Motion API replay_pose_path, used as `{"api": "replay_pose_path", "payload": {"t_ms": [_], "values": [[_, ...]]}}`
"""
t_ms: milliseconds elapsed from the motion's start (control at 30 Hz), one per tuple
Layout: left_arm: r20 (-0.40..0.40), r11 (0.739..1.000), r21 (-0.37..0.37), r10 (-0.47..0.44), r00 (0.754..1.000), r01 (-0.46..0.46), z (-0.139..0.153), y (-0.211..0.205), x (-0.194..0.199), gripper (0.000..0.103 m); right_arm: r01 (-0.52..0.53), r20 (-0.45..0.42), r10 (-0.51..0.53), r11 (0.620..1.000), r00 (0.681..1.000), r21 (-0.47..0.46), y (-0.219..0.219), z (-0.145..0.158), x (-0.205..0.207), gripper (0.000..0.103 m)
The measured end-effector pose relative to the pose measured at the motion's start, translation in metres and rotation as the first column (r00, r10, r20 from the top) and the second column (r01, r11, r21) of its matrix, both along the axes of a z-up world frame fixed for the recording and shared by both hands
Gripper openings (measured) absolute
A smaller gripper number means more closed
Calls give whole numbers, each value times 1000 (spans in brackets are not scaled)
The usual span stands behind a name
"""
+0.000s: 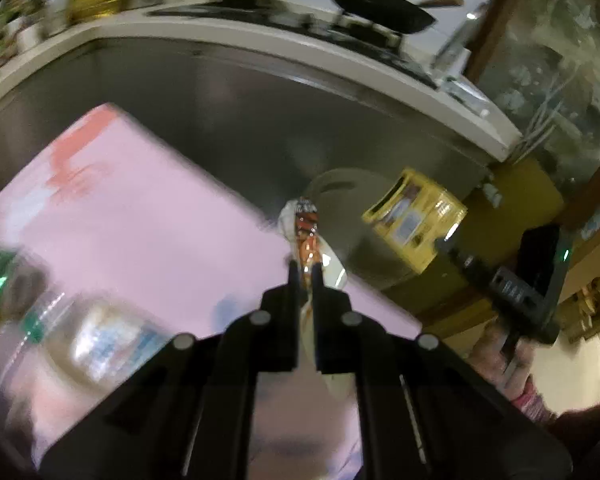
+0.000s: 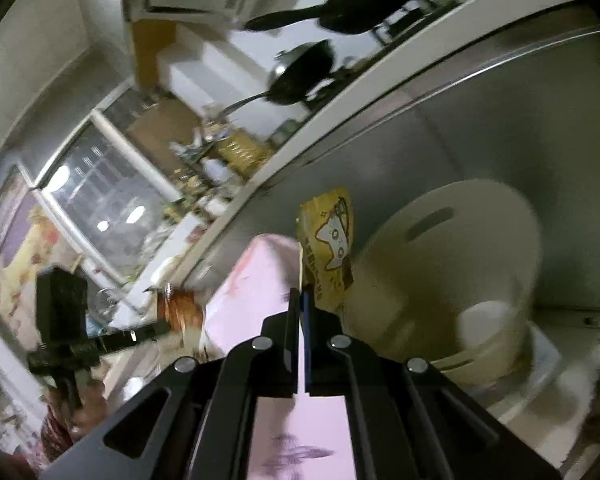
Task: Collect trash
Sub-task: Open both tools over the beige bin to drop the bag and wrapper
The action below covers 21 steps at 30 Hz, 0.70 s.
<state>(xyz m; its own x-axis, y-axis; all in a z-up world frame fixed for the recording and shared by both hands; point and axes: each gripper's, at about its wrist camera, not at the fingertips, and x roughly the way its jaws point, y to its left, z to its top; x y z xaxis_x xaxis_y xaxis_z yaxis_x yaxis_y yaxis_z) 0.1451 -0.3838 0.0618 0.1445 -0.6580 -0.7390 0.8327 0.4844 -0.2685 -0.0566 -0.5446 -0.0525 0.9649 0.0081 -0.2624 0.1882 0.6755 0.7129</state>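
Observation:
My left gripper (image 1: 305,267) is shut on a crumpled orange and white wrapper (image 1: 307,227), held in the air above a pink sheet (image 1: 140,216). My right gripper (image 2: 301,294) is shut on a yellow packet with a cartoon cat (image 2: 328,240); it shows in the left wrist view too (image 1: 416,218). A cream plastic bin (image 2: 460,264) with a slot handle stands just right of the packet, and shows behind the wrapper in the left wrist view (image 1: 340,184). The right gripper's body shows at the right of the left wrist view (image 1: 512,280).
A steel cabinet front (image 1: 236,112) rises behind, under a white counter edge (image 1: 260,38) with black pans (image 1: 380,6) on a stove. A clear plastic bottle (image 1: 80,340) lies on the pink sheet at left. Both views are blurred.

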Motion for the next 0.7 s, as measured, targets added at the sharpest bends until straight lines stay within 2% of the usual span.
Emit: {"api": "replay_pose_path", "payload": {"t_ms": [133,200,233,267,300,367,433,467,500,567,700], "values": [[5,999,4,-40,999,40,-9,-76,-1,6,65,-73,-64,998,995,15,-19,-17,-3,0],[20,1000,17,-18,1000,18,-19,-106,0,7,86,-104,-83,996,991,31,-24,-26,-3,0],[16,1000,29,-6,1000,6,-25,-117,1,11,91,-121,-83,994,989,65,-28,-34,-3,0],[5,999,43,2,1000,-2,-32,-125,2,16,96,-132,-81,990,988,106,-31,-41,-3,0],[-14,998,69,13,1000,-12,-42,-135,3,34,103,-137,-82,983,987,150,-34,-48,-4,0],[-20,994,102,44,999,-42,-54,-143,1,59,104,-130,-73,962,989,251,-40,-60,-5,3],[-17,994,95,56,998,-54,-57,-140,-1,60,99,-106,-69,942,992,321,-45,-69,-7,12],[-27,994,97,62,998,-60,-58,-136,-2,60,103,-101,-73,936,992,335,-46,-71,-9,29],[-35,993,93,69,997,-65,-57,-131,-3,61,108,-98,-79,937,992,333,-46,-68,-9,54],[-37,993,78,87,996,-83,-53,-117,-5,63,148,-89,-127,941,988,305,-43,-63,-16,77],[4,992,28,122,993,-122,-39,-75,-15,63,143,-67,-130,957,989,252,-32,-45,-14,79]]}}
